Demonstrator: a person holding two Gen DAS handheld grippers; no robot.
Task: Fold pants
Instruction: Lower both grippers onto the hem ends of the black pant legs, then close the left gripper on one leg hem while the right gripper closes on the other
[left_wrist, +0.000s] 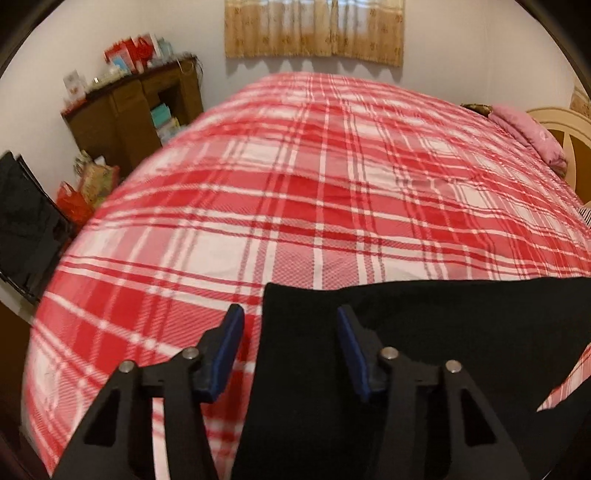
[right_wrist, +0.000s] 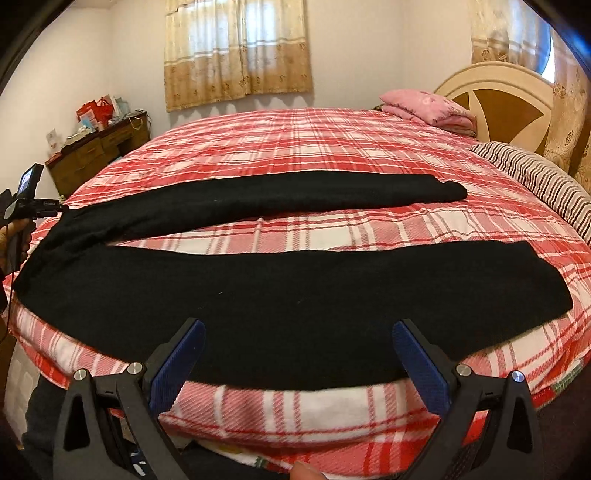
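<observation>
Black pants (right_wrist: 258, 295) lie flat on the red plaid bed (right_wrist: 332, 147), legs spread apart and pointing right, waist at the left. My right gripper (right_wrist: 297, 328) is open and empty, over the near edge of the near leg. In the left wrist view the pants' waist end (left_wrist: 424, 332) lies at the lower right. My left gripper (left_wrist: 288, 314) is open, with its jaws either side of the waist's left corner, holding nothing. The left gripper also shows at the far left of the right wrist view (right_wrist: 55, 210).
A pink folded blanket (right_wrist: 428, 107) and a striped pillow (right_wrist: 535, 177) lie near the headboard (right_wrist: 498, 99) at the right. A brown dresser (left_wrist: 136, 107) with clutter stands at the far left. A black screen (left_wrist: 26, 221) and bags stand beside the bed's left edge.
</observation>
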